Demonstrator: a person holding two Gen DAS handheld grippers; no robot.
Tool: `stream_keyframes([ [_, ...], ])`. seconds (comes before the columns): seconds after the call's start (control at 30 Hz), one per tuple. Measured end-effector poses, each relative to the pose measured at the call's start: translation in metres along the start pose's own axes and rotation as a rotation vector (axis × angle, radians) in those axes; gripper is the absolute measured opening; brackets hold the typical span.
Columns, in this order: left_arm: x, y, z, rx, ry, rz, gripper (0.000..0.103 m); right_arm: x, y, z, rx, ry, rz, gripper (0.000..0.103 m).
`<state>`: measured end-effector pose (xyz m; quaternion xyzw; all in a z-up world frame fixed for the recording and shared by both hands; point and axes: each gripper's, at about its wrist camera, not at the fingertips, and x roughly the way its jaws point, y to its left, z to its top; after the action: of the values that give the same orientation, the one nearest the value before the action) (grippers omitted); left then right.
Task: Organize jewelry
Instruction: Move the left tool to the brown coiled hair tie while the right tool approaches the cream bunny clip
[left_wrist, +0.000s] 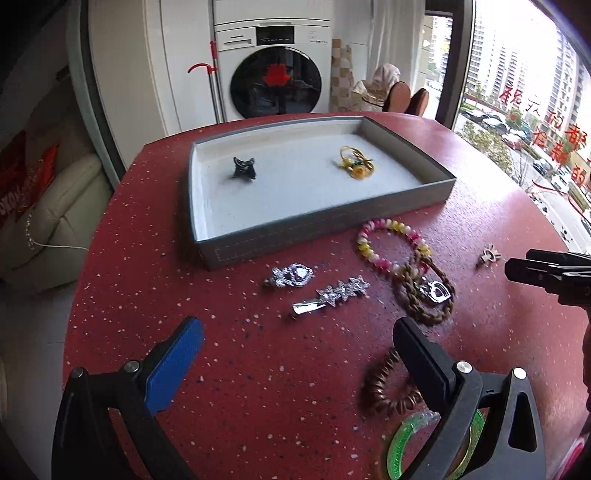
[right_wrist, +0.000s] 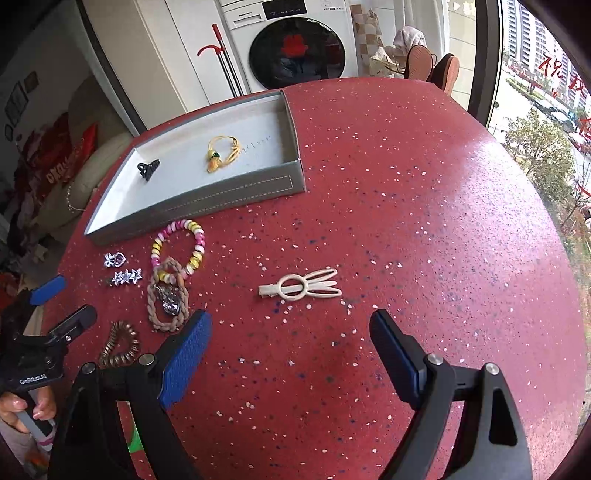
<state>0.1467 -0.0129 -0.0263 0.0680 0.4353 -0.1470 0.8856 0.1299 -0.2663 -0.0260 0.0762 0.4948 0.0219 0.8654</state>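
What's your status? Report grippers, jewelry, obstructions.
Left gripper open, empty; right gripper open, empty. Two pieces in tray; cream hair clip ahead of right gripper. Nothing in the way.

Glossy speckled red table (right_wrist: 406, 221), glittery metallic star clip (left_wrist: 332, 295)

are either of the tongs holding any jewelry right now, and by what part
Nothing is held. The left tongs and right tongs both stand open and empty above the red table.

White lettering "GenRobot.AI" stands on the left hand-held gripper (right_wrist: 62, 301); red Chinese characters on the window (right_wrist: 554, 70) are not clearly readable.
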Motion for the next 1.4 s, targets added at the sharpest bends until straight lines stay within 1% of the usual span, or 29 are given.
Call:
stream_keyframes([
  [0.17, -0.001, -0.011, -0.001, 0.026, 0.024, -0.067, 0.103, 0.004, 0.003, 0.000, -0.098, -0.016, -0.036, 0.090],
  [0.27, -0.002, -0.015, -0.002, 0.040, 0.039, -0.093, 0.103, 0.009, 0.003, 0.000, -0.120, -0.008, -0.042, 0.089],
  [0.47, 0.004, -0.029, -0.007, 0.083, 0.073, -0.098, 0.103, 0.009, 0.002, 0.001, -0.089, -0.024, -0.055, 0.089],
  [0.6, 0.007, -0.035, -0.007, 0.099, 0.079, -0.101, 0.103, 0.008, 0.007, 0.005, -0.144, -0.031, -0.054, 0.081],
  [0.83, 0.012, -0.041, -0.008, 0.122, 0.101, -0.087, 0.103, 0.019, 0.011, 0.014, -0.294, -0.023, 0.021, 0.076],
  [0.9, 0.012, -0.042, -0.008, 0.126, 0.103, -0.088, 0.103, 0.024, 0.012, 0.018, -0.318, -0.012, 0.039, 0.075],
  [0.93, 0.013, -0.043, -0.009, 0.129, 0.104, -0.088, 0.098, 0.028, 0.013, 0.020, -0.329, -0.004, 0.049, 0.075],
  [0.97, 0.014, -0.044, -0.009, 0.134, 0.111, -0.087, 0.096, 0.030, 0.013, 0.020, -0.336, 0.003, 0.054, 0.075],
  [1.03, 0.016, -0.045, -0.011, 0.134, 0.123, -0.084, 0.095, 0.037, 0.015, 0.019, -0.347, 0.027, 0.061, 0.071],
  [1.13, 0.018, -0.046, -0.015, 0.134, 0.132, -0.086, 0.095, 0.034, 0.018, 0.015, -0.359, 0.019, 0.047, 0.066],
  [1.17, 0.018, -0.046, -0.016, 0.137, 0.133, -0.087, 0.095, 0.033, 0.018, 0.013, -0.357, 0.019, 0.041, 0.061],
  [1.2, 0.018, -0.046, -0.017, 0.139, 0.135, -0.087, 0.094, 0.031, 0.018, 0.013, -0.355, 0.020, 0.037, 0.058],
  [1.23, 0.018, -0.047, -0.018, 0.142, 0.137, -0.089, 0.091, 0.031, 0.019, 0.012, -0.355, 0.023, 0.035, 0.058],
  [1.3, 0.018, -0.046, -0.019, 0.138, 0.134, -0.095, 0.090, 0.029, 0.021, 0.009, -0.359, 0.023, 0.019, 0.058],
  [1.33, 0.018, -0.047, -0.019, 0.138, 0.132, -0.093, 0.090, 0.028, 0.022, 0.009, -0.361, 0.020, 0.013, 0.056],
  [1.37, 0.017, -0.047, -0.019, 0.137, 0.130, -0.091, 0.090, 0.026, 0.025, 0.008, -0.367, 0.014, 0.004, 0.049],
  [1.4, 0.016, -0.047, -0.020, 0.138, 0.129, -0.094, 0.087, 0.024, 0.027, 0.007, -0.373, 0.011, -0.005, 0.042],
])
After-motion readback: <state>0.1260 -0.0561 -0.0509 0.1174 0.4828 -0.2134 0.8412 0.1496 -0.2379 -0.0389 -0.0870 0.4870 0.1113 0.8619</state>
